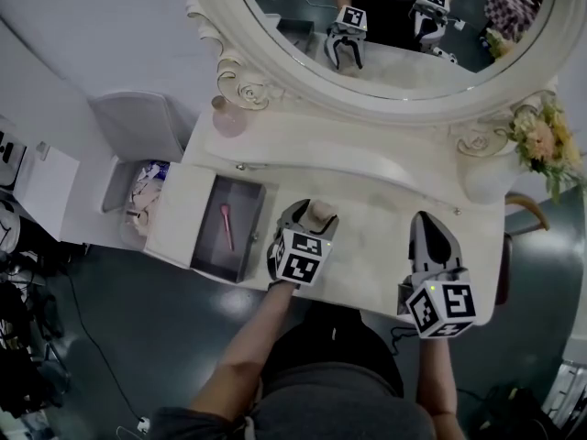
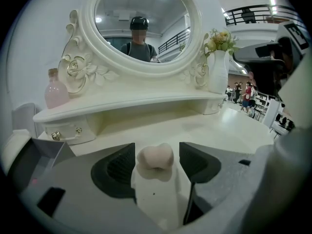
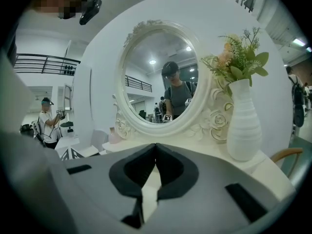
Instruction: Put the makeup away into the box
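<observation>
Box [image 1: 246, 246] at tabletop's [image 1: 376, 214] left end, slim item [image 1: 226, 227] inside; sponge [image 1: 321, 213] right of it; mirror [image 1: 303, 12] behind, vase [image 3: 243, 126] far right.

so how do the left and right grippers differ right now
The left gripper has its jaws apart with a sponge between them; the right gripper has them together, empty. The left gripper is beside the box; the right gripper is farther from it. Both are over the vanity top.

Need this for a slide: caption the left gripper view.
Open left gripper straddles a beige makeup sponge on the white vanity, below its oval mirror.
</observation>
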A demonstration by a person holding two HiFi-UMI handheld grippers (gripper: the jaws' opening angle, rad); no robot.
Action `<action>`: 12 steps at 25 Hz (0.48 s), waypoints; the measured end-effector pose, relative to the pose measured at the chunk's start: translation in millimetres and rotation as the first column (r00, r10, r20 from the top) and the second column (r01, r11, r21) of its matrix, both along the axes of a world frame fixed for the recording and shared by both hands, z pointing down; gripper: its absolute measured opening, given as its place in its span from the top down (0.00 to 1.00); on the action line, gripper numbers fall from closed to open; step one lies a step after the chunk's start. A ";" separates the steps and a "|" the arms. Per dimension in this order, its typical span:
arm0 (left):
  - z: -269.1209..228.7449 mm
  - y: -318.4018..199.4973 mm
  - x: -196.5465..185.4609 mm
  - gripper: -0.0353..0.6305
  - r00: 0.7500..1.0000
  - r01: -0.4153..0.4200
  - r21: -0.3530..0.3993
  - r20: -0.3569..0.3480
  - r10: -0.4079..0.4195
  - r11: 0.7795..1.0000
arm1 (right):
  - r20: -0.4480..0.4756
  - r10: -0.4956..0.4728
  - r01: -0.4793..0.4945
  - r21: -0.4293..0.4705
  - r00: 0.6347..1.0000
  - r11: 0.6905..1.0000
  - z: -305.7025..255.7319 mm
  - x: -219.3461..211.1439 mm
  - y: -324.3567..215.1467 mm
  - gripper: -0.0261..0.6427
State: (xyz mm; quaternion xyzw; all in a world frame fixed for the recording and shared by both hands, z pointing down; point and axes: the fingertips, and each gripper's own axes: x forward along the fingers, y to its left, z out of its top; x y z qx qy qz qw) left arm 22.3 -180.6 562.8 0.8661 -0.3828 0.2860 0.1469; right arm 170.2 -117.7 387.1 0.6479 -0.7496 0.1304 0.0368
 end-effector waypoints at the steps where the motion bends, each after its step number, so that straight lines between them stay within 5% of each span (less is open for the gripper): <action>1: 2.2 -0.2 0.7 0.54 1.000 0.001 -0.006 0.006 -0.001 1.000 | 0.001 -0.004 0.004 -0.004 1.000 1.000 1.7 -0.1 -0.5 0.95; 12: 24.6 -7.4 -3.3 0.54 0.994 0.072 -0.041 0.083 -0.068 0.997 | 0.009 -0.049 0.049 -0.036 0.999 0.998 12.5 2.8 -2.2 0.95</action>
